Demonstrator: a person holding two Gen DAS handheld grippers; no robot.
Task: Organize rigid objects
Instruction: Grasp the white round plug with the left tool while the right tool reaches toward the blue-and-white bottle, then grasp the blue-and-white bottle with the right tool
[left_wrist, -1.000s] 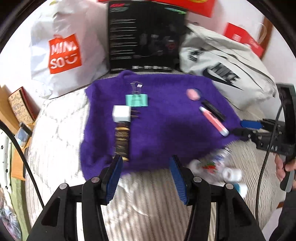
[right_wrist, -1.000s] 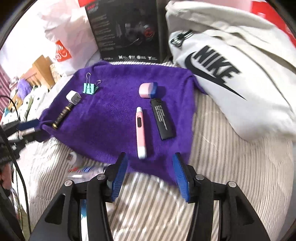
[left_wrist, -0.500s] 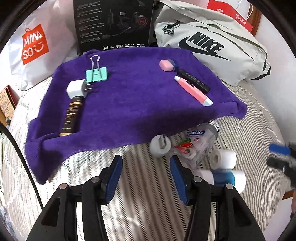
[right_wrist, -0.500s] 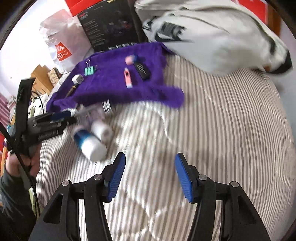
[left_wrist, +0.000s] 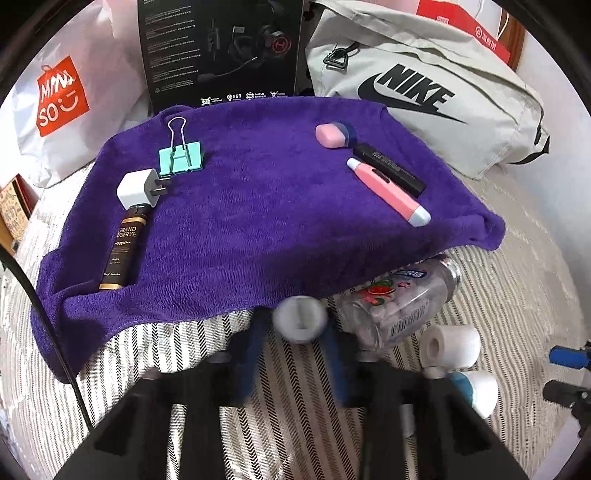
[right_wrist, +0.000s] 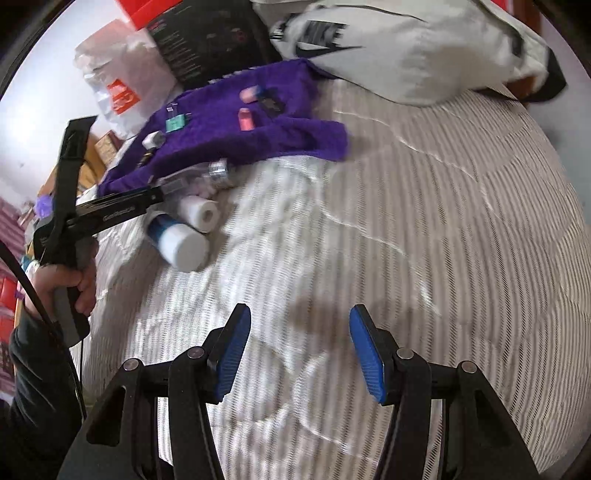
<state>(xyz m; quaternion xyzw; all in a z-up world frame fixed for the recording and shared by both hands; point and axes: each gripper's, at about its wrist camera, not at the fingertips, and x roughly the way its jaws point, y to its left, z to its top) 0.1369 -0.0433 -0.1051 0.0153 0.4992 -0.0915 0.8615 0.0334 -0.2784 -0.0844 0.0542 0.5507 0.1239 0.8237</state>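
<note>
Along the back stands a black headset box (left_wrist: 221, 51), upright, its printed face turned this way. Left of it slumps a white MINISO shopping bag (left_wrist: 62, 96), orange logo showing. Right of the box, a pale grey Nike bag (left_wrist: 424, 96) lies on its side, black swoosh across it, one strap end hanging off the far right. Behind that bag peeks a red carton (left_wrist: 476, 22). Underneath it all runs a bed cover (right_wrist: 424, 240) in grey-and-white herringbone stripes, wrinkled in places. At the far left edge, a patterned brown box (left_wrist: 13, 212), mostly cut off.
</note>
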